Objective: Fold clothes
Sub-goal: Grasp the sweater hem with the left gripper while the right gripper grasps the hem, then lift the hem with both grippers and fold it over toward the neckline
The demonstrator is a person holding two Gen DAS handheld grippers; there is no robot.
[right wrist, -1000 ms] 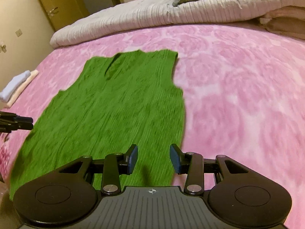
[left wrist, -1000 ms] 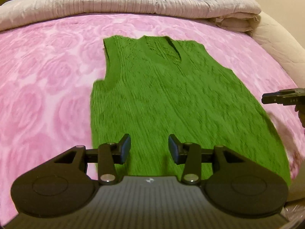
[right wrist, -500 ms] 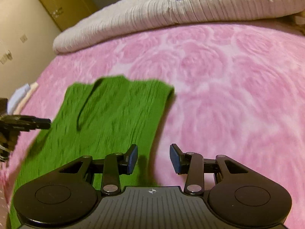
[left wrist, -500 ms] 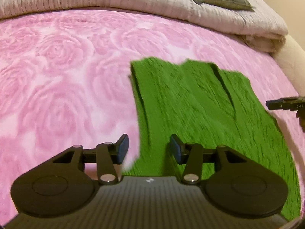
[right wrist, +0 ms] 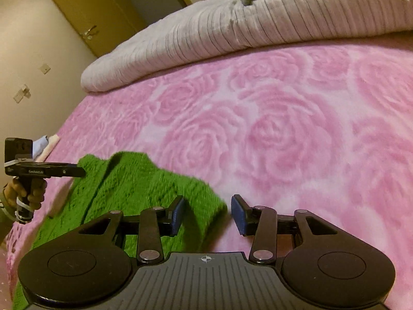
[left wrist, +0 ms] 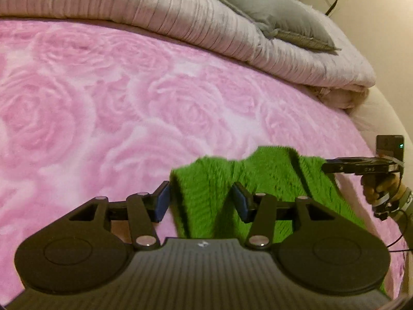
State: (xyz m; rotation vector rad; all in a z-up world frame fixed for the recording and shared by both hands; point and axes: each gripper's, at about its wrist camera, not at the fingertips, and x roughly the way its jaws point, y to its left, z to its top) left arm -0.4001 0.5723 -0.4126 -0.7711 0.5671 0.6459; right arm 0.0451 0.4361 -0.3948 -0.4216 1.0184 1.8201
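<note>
A green knitted sleeveless vest lies flat on the pink rose-patterned blanket; it also shows in the right wrist view. My left gripper is open, its jaws straddling the vest's left shoulder strap at the top edge. My right gripper is open, its jaws straddling the vest's right shoulder corner. Each gripper shows in the other's view: the right gripper at the far right, the left gripper at the far left. The vest's lower part is hidden behind the gripper bodies.
A folded pale ribbed duvet lies across the head of the bed with a grey pillow on it. A yellow door and a wall stand beyond the bed's left side. Small folded cloths lie at the bed's left edge.
Both grippers have moved forward along the vest from its hem region to its shoulder end. Both stayed open. The vest has not moved.
</note>
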